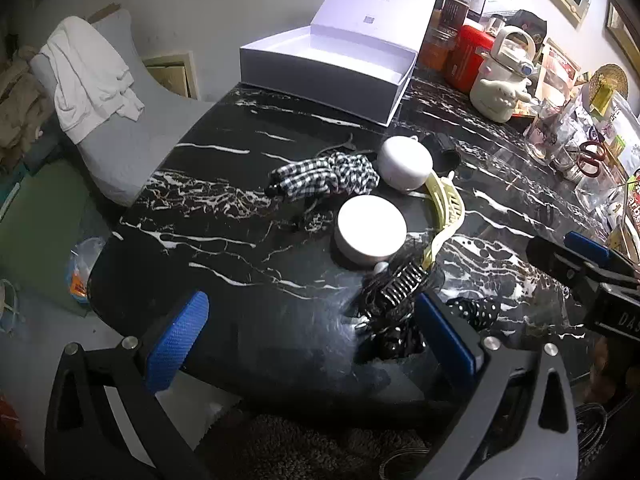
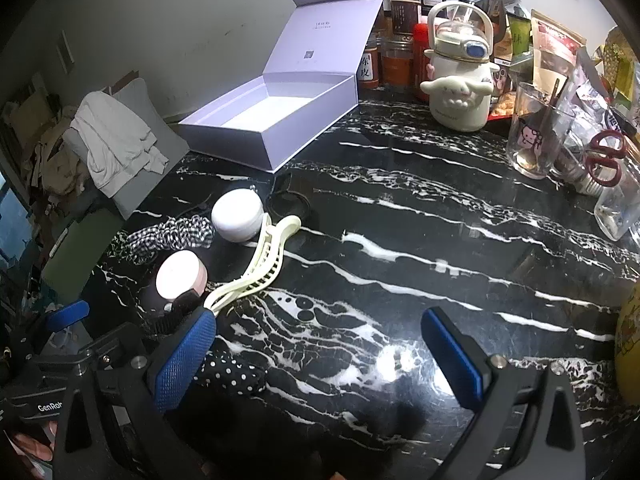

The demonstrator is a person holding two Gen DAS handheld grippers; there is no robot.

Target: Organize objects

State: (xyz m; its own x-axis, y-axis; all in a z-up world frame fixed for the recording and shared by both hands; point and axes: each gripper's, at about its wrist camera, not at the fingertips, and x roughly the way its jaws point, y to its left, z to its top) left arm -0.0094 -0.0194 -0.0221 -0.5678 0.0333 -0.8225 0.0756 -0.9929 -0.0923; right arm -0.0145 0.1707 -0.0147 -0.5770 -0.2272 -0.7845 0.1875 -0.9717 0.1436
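- The cream hair clip (image 1: 444,212) lies mid-table between two round white jars (image 1: 371,235); it looks light, stiff and slick, best pinched across its spine.
- The checked scrunchie (image 1: 328,176) beside them is soft and squashes anywhere.
- The open white box (image 1: 320,68) waits behind, empty.
- Left gripper (image 1: 312,344) and right gripper (image 2: 320,356) both gape wide, holding nothing.

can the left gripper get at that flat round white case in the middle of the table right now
Probably yes. The left gripper is open and empty, and the round white case lies ahead of it with bare table on its left side. The black claw clip crowds its near right edge, so approach from the left.
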